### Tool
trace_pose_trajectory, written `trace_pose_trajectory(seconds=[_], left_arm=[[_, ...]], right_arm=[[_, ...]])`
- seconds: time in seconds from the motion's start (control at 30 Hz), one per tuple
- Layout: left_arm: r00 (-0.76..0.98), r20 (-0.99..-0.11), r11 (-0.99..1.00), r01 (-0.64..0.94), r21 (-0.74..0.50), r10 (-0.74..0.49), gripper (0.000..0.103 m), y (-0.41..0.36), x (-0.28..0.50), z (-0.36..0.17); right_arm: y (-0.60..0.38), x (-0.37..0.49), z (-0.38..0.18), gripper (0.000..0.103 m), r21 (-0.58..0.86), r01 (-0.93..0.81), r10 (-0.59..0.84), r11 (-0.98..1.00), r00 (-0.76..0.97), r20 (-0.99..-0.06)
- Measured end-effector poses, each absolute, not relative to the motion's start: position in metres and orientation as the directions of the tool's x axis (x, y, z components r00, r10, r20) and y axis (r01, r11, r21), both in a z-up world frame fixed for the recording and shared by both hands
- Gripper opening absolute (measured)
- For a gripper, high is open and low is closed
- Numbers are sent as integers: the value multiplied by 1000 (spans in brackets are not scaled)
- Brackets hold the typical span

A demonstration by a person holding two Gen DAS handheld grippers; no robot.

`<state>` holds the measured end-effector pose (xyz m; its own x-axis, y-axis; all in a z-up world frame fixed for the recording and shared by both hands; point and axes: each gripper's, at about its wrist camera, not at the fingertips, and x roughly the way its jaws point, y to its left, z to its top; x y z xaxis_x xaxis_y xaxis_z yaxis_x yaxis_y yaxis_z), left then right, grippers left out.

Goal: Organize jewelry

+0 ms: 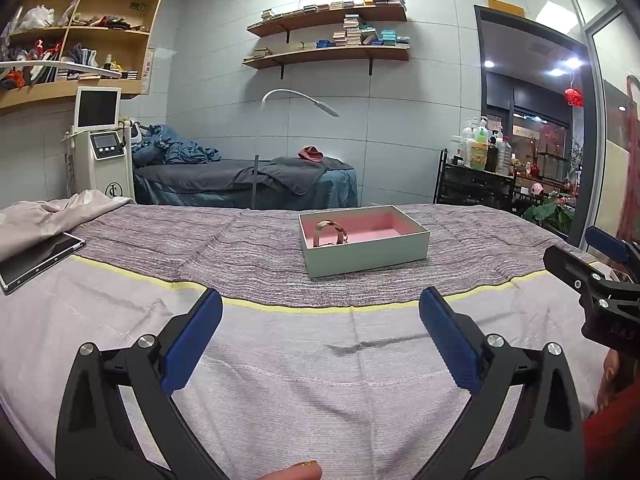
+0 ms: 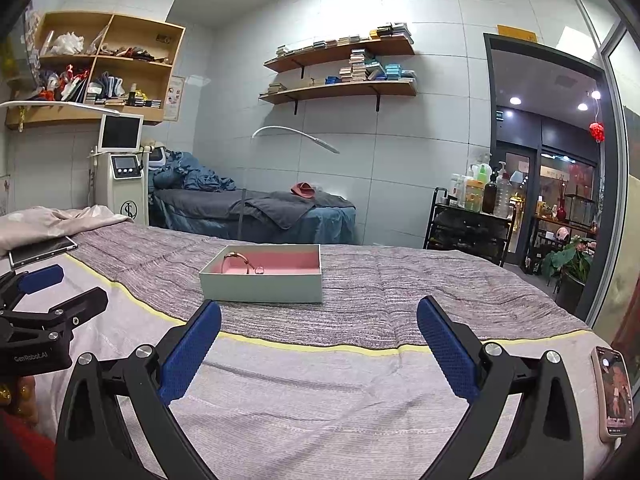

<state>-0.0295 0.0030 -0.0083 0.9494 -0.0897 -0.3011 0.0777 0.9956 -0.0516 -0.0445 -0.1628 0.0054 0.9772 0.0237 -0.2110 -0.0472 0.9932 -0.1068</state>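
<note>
Here, what we see:
Jewelry: one rose-gold bracelet point(image 1: 331, 233) and one small ring point(image 2: 259, 270) inside our pale green pink-lined cardboard box point(image 1: 366, 258).
Around: one dark tablet point(image 1: 38, 256) far left; one pink-cased phone point(image 2: 612, 392) far right; both on the grey striped bedspread point(image 1: 256, 248).
Path: nothing between us and the box.
Left gripper point(image 1: 320, 340): jaws spread, empty.
Right gripper point(image 2: 318, 346): jaws spread, empty.

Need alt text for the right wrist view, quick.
The open right gripper hovers over a bed, empty, facing a pale box with pink lining that holds a gold bracelet. A phone lies at right.
</note>
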Motion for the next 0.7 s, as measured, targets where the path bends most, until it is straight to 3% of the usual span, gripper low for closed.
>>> trace_pose_trajectory(seconds=[0.7], left_arm=[[948, -306, 996, 75, -38, -83, 97, 1, -32, -7]], right_arm=[[-154, -48, 3, 96, -112, -54, 29, 992, 976, -214]])
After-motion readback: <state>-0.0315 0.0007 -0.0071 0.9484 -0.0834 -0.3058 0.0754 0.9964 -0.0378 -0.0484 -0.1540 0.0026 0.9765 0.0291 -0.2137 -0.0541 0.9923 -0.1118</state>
